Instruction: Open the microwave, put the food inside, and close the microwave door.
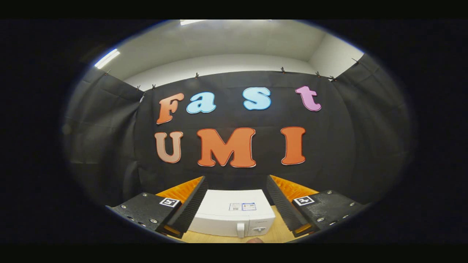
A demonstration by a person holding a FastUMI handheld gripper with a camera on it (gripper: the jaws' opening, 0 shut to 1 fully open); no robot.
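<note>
A white microwave (234,213) stands on a wooden table, seen from above between and beyond my two fingers. Its door is closed, with a white handle (240,230) at the door's right side and a dial (259,229) beside it. A label sits on its top. My gripper (236,180) is held high above it, open wide, with nothing between the ribbed black and orange fingers (192,204). A small brownish object (255,240) peeks in on the table in front of the microwave; what it is cannot be told.
The wooden table (279,232) runs under and to the right of the microwave. The black cloth wall (340,146) stands close behind the microwave and wraps round both sides.
</note>
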